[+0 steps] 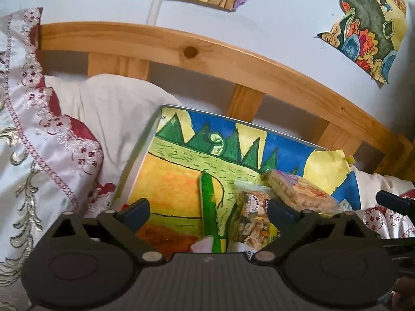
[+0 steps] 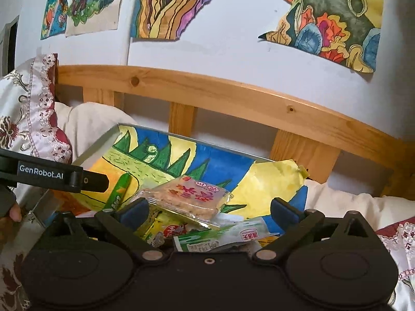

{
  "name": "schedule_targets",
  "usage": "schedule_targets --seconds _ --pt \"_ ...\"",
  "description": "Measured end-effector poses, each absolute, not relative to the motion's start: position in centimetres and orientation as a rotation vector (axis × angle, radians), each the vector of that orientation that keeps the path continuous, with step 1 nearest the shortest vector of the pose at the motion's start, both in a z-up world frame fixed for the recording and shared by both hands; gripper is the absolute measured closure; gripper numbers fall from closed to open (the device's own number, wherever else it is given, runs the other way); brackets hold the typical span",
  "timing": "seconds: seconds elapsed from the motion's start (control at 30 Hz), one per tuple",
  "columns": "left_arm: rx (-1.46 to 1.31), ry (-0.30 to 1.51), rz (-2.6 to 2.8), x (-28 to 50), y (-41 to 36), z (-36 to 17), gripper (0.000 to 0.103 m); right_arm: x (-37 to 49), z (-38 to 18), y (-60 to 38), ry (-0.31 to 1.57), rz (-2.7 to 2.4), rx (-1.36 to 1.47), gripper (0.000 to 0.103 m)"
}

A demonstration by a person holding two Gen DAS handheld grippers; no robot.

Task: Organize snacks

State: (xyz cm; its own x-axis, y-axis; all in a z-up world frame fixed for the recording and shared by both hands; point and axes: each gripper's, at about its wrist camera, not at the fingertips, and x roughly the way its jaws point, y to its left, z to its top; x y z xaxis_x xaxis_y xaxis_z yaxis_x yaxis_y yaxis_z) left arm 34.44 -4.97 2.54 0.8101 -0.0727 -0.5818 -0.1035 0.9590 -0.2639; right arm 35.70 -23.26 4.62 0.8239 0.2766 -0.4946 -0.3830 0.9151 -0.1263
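The painted tray lies on the bed against the wooden headboard, its far half bare and its near edge heaped with snacks: a rice cracker pack, a nut packet and a green stick. Both the left gripper and the right gripper hover with fingers spread wide, empty. Best to lift the top cracker pack first (it looks loose, though the pile beneath is partly hidden) and carry it toward the open far half, clear of the metal rim.
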Motion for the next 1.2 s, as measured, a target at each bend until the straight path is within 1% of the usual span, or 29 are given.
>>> schedule_targets --seconds 0.23,0.73,1.2 --pt "-0.298 0.615 0.014 33.0 -3.8 3.1 0.001 34.0 5.6 -23.1 0.459 0.357 -0.222 0.002" --pt "-0.270 0.581 0.002 29.6 -2.8 4.7 0.001 30.8 7.7 -23.9 0.425 0.327 -0.176 0.001" --pt "-0.211 0.574 0.028 25.4 -2.6 4.9 0.001 26.4 8.1 -24.4 0.406 0.324 -0.132 0.001"
